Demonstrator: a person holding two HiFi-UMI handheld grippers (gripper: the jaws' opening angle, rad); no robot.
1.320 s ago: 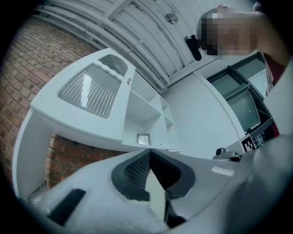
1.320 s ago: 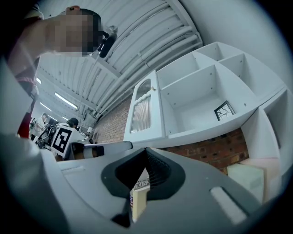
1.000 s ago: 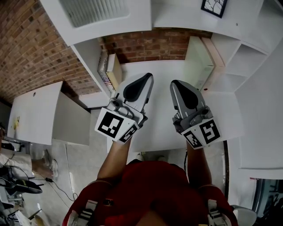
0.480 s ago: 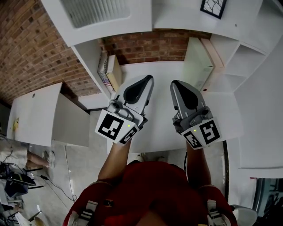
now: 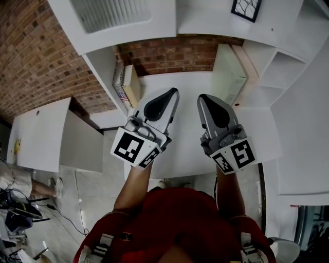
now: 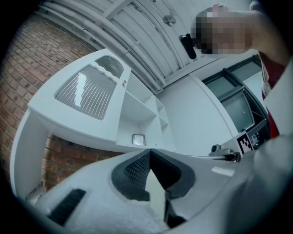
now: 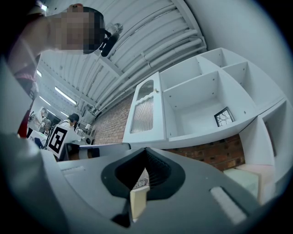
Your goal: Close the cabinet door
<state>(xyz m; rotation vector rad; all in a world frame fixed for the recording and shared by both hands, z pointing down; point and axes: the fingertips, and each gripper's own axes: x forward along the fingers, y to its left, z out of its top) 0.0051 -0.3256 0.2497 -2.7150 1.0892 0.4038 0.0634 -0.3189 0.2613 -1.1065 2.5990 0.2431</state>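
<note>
The white wall cabinet [image 5: 216, 15] hangs above the counter with its door [image 5: 109, 14] swung open to the left; the door has a ribbed glass pane. The right gripper view shows the same door [image 7: 143, 113] standing out beside the open compartment [image 7: 197, 109], which holds a small framed picture [image 7: 224, 117]. My left gripper [image 5: 174, 91] and right gripper [image 5: 201, 96] hover side by side over the counter, tilted upward and well short of the door. Both are shut with nothing in them. In the left gripper view the door [image 6: 89, 89] is up at the left, beyond the closed jaws.
A white counter [image 5: 185, 149] lies under both grippers against a brick wall [image 5: 175, 54]. Books or boxes [image 5: 126, 82] lean at its back left and a pale board [image 5: 229, 72] at its back right. Open white shelves [image 5: 288, 67] stand right, another white table [image 5: 41, 133] left.
Both grippers have stayed where they were. Only a bystander's legs at the lower left edge of the head view have shifted.
</note>
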